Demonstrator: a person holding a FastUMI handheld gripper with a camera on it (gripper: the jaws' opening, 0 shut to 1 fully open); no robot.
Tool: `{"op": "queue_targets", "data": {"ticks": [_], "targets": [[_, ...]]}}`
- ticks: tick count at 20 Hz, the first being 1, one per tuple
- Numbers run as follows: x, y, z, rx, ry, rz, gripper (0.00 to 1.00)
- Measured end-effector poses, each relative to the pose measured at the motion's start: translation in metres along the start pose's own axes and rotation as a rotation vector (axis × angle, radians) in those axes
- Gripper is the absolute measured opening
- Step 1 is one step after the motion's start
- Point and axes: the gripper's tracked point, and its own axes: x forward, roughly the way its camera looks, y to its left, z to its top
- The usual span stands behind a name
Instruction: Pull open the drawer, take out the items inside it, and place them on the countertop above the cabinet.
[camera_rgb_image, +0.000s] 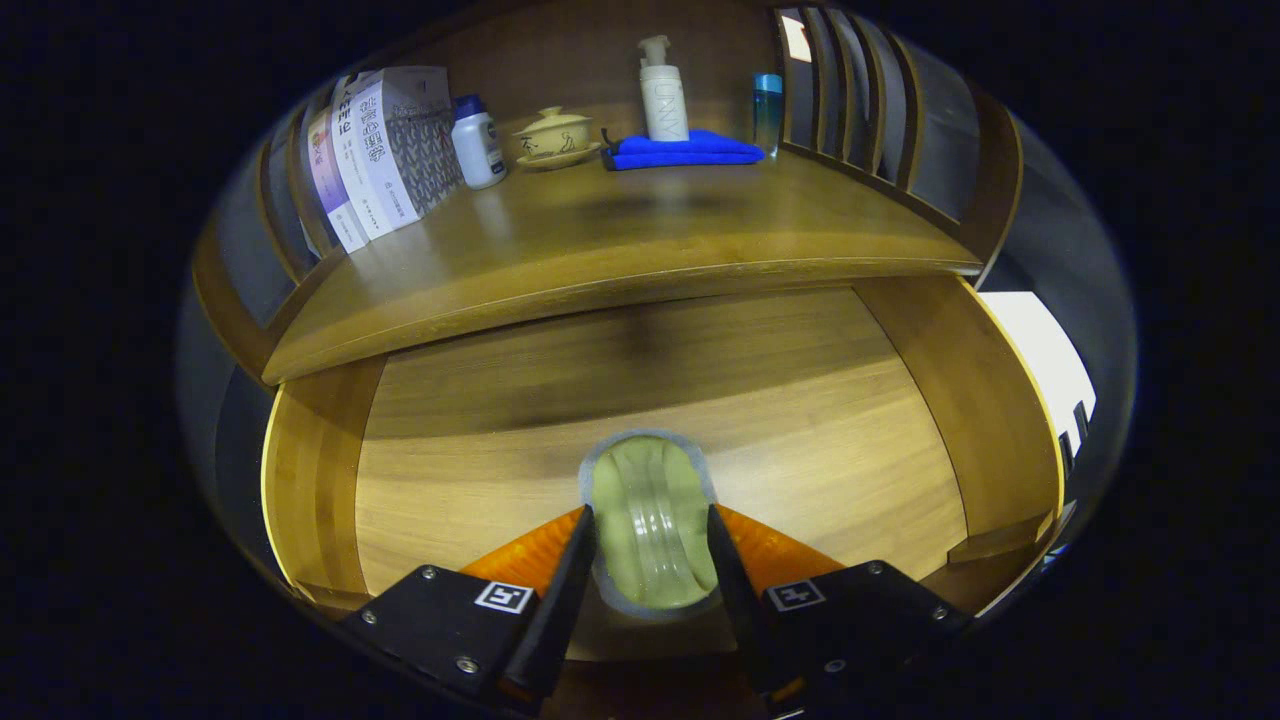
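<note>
Below the countertop (640, 250), the open drawer (800, 420) is showing its bare wooden floor and side walls, spreading wide ahead of the gripper. Up on the countertop, a row of books (375, 150) is leaning against the slatted rail at the left, and a folded blue cloth (685, 150) is lying toward the back wall. A white pump bottle (663, 95) is standing just behind that cloth, with a small white bottle (477, 142) with a blue cap beside the books and a lidded ceramic cup (553, 135) on its saucer between the two. A slim blue-capped tube (767, 108) is standing at the right rail. Down inside the drawer, the gripper (650, 540) is clamping a pale green oval soap dish (650, 520), both fingers pressing on its long sides, holding it just above the drawer floor.
</note>
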Motion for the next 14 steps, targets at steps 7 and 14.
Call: {"op": "queue_targets", "data": {"ticks": [7,14], "targets": [[0.007,-0.001,0.01,-0.024,-0.039,-0.004,0.23],[-0.015,-0.003,0.007,-0.036,-0.111,-0.006,0.16]]}}
